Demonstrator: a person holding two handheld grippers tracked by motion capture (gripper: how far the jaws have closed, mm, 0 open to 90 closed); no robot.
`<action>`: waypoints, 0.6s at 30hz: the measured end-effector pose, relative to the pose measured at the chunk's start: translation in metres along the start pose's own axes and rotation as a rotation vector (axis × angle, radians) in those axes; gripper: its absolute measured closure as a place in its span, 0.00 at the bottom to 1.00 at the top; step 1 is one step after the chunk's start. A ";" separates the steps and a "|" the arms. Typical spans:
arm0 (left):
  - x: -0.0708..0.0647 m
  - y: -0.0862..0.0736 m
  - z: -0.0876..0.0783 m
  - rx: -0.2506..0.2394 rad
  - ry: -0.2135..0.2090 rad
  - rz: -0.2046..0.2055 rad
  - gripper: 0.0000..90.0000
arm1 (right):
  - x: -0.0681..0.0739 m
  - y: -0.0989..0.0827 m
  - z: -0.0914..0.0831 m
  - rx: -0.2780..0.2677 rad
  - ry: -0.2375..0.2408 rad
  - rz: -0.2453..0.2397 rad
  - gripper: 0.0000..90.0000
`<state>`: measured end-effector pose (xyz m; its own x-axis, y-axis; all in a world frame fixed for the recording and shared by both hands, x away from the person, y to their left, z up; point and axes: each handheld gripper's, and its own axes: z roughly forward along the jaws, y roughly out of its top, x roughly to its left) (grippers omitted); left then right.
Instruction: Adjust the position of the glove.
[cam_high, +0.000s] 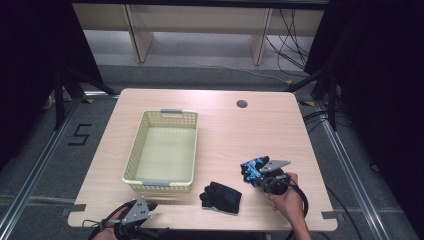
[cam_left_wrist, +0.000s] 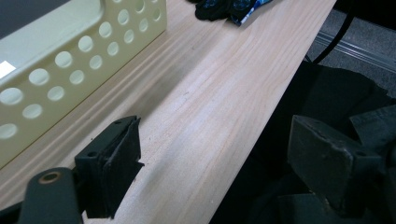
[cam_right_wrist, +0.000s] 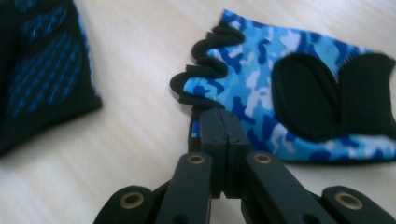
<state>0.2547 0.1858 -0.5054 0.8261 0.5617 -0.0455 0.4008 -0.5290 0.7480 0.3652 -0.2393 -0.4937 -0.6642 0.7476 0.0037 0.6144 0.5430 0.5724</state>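
Pale wood table (cam_high: 220, 130) amid dark curtains, right gripper (cam_right_wrist: 219, 122) closed on blue camouflage glove (cam_right_wrist: 289, 93), left gripper (cam_left_wrist: 210, 158) open

We see a pale wood table (cam_high: 220, 125) on grey floor (cam_high: 210, 75), light furniture legs (cam_high: 137, 37) at twelve o'clock, black curtains (cam_high: 380, 75) at three and nine, cables (cam_high: 290, 35) at one, metal rails (cam_high: 350, 170) flanking.
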 end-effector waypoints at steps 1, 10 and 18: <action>-0.001 0.000 0.001 -0.012 -0.007 -0.016 0.19 | 0.000 0.000 0.000 0.000 0.000 0.000 1.00; 0.001 0.000 0.001 -0.012 -0.009 0.009 0.19 | -0.006 0.029 0.024 -0.052 0.013 0.047 1.00; 0.000 0.000 -0.001 0.002 -0.012 0.000 0.19 | -0.022 0.040 -0.004 -0.105 -0.033 -0.021 0.91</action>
<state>0.2543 0.1865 -0.5051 0.8309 0.5539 -0.0532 0.4013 -0.5302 0.7469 0.4027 -0.2353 -0.4676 -0.6607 0.7499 -0.0354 0.5517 0.5170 0.6545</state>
